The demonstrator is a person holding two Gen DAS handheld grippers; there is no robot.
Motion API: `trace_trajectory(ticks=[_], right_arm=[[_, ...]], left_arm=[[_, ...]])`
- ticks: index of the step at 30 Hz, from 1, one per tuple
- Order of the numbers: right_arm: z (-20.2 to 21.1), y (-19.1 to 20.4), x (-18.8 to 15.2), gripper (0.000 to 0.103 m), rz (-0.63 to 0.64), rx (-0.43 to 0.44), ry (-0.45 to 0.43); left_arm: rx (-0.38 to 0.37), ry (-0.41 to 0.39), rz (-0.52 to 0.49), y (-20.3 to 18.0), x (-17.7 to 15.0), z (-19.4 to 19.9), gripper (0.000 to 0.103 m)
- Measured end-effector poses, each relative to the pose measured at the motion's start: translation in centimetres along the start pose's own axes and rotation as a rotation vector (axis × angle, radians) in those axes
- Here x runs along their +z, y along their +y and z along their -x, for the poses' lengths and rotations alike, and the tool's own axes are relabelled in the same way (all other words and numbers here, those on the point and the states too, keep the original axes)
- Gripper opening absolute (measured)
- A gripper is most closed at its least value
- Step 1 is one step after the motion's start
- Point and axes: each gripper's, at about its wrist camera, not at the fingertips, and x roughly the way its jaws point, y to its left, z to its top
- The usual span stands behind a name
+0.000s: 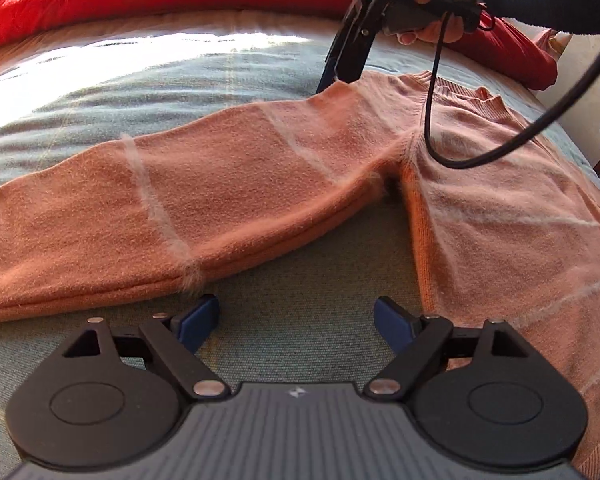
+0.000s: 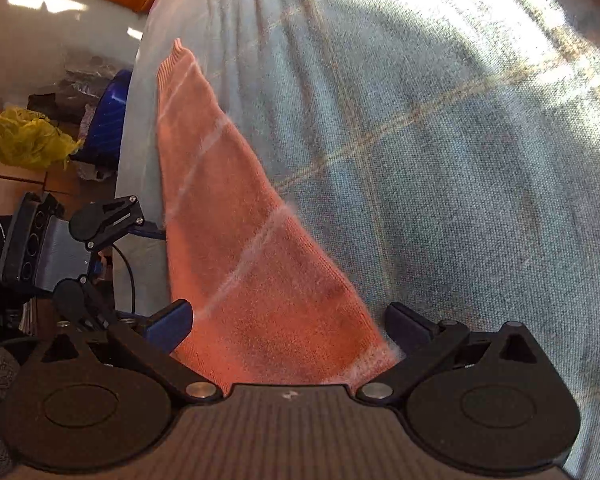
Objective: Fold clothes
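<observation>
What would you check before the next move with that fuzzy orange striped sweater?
1. Fuzzy orange striped sweater lies on the blue-grey bedspread: ok.
2. Sleeve stretched out flat: ok.
3. Left gripper open, holding nothing: ok.
4. Right gripper open, straddling the shoulder: ok.
5. Black cable clear of the sweater: not ok, it hangs over it.
6. Sweater's far side lying flat: cannot tell.

Left hand-held gripper (image 1: pixel 296 320) gapes wide; right hand-held gripper (image 2: pixel 290 326) likewise.

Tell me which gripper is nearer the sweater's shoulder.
Right. The right gripper is at the sweater shoulder, open around the fabric. The left gripper hovers open over the bed, below the sleeve.
</observation>
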Motion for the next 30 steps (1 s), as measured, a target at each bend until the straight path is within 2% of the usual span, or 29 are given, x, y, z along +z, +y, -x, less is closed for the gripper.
trace_trajectory(ticks=[3, 5, 7, 9, 11, 14, 19, 22, 24, 30], right_arm=[[-0.2, -1.3, 1.5, 0.103, -0.024, 0.076, 0.086], [-0.5, -0.4, 1.9, 0.103, 0.016, 0.067, 0.138], [-1.3, 1.1, 1.9, 0.103, 0.112, 0.049, 0.220], [-1.8, 1.0, 2.2, 0.103, 0.136, 0.075, 0.270], [-1.8, 0.1, 2.7, 0.103, 0.114, 0.125, 0.295], [-1.6, -2.0, 3.1, 0.102, 0.019, 0.214, 0.270], [-2.9, -0.4, 1.5, 0.103, 0.093, 0.221, 0.325], [-2.6, -1.4, 2.0, 0.098, 0.062, 0.244, 0.289], [-2.5, -1.6, 2.2, 0.089, 0.059, 0.228, 0.271], [-2.2, -1.8, 1.4, 0.087, 0.030, 0.158, 0.209]], left_arm=[[0.013, -0.007, 0.010, 0.0, 0.2, 0.2, 0.085], [0.037, -0.022, 0.023, 0.0, 0.8, 0.4, 0.083], [0.061, -0.038, 0.037, 0.0, 1.3, 0.7, 0.078], [0.107, -0.058, -0.014, -0.4, 1.5, 0.8, 0.078], [0.117, -0.026, -0.031, -0.4, 1.4, 0.3, 0.078], [0.128, -0.018, -0.023, -0.3, 1.2, 0.0, 0.078], [0.123, -0.022, 0.006, -0.2, 1.3, 0.0, 0.078], [0.124, -0.018, -0.002, -0.2, 1.5, -0.2, 0.078], [0.125, -0.015, -0.006, -0.2, 1.6, -0.4, 0.078], [0.136, -0.016, -0.012, -0.4, 1.5, -0.5, 0.078]])
